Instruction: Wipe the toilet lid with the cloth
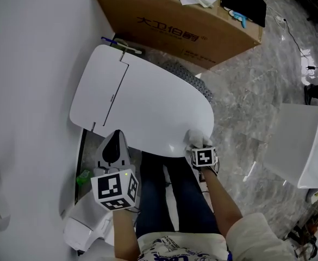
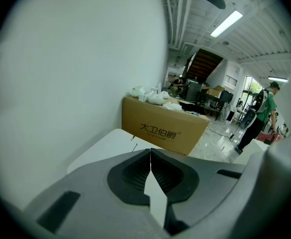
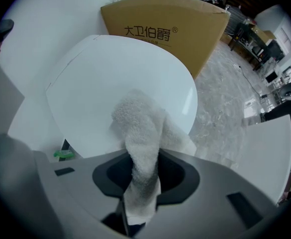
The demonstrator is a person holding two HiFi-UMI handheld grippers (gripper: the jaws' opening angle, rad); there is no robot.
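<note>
The white toilet lid (image 1: 142, 105) lies closed, its rounded front end toward me. A fluffy white cloth (image 3: 140, 133) is pinched in my right gripper (image 3: 141, 171), which is shut on it; the cloth's free end rests on the near right edge of the toilet lid (image 3: 120, 83). In the head view the cloth (image 1: 198, 141) shows just past the right gripper (image 1: 201, 148) at the lid's front rim. My left gripper (image 1: 115, 145) hovers at the lid's near left edge, jaws shut and empty, as the left gripper (image 2: 150, 156) view confirms.
A large brown cardboard box (image 1: 180, 20) stands behind the toilet against the white wall (image 1: 28, 64). A white fixture (image 1: 300, 145) sits on the marble floor at the right. A small green item (image 1: 82, 177) lies by the toilet's left base. A person (image 2: 257, 116) stands far off.
</note>
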